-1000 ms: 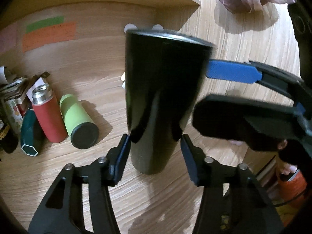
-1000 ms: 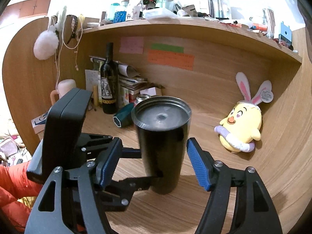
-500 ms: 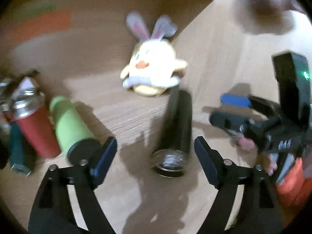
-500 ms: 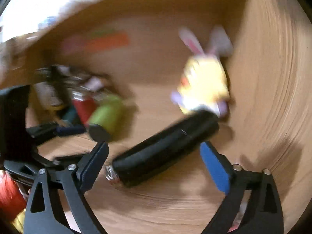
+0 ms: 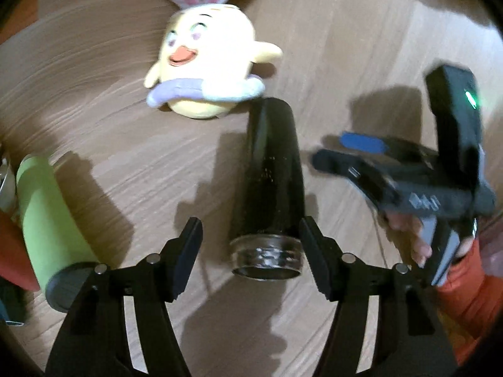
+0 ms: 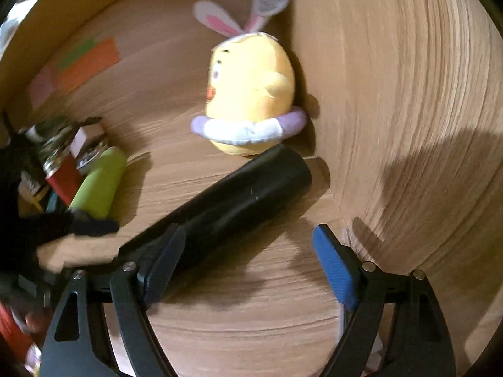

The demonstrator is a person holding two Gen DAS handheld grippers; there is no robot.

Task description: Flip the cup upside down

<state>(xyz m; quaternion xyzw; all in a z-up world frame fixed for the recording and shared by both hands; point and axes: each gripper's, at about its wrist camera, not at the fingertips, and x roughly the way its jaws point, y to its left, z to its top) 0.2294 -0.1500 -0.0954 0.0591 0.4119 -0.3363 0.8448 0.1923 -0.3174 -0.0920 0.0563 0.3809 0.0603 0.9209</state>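
The black tumbler cup (image 5: pixel 270 176) lies on its side on the wooden desk, its silver threaded mouth (image 5: pixel 267 259) toward my left gripper and its base toward the plush. My left gripper (image 5: pixel 251 251) is open, its jaws on either side of the mouth end without touching. In the right wrist view the cup (image 6: pixel 232 207) lies diagonally. My right gripper (image 6: pixel 248 264) is open and empty, with its left jaw in front of the cup's near end. The right gripper also shows in the left wrist view (image 5: pixel 349 150), to the right of the cup.
A yellow bunny-eared plush (image 5: pixel 207 66) sits just beyond the cup's base, against the wooden side wall (image 6: pixel 408 94). A green bottle (image 5: pixel 47 220) and a red bottle (image 6: pixel 63 179) lie at the left with other clutter. Sticky notes (image 6: pixel 88 62) are on the back panel.
The cup stood upright between both grippers a second ago. It now lies on its side on the desk, and both grippers have pulled back and look down on it.
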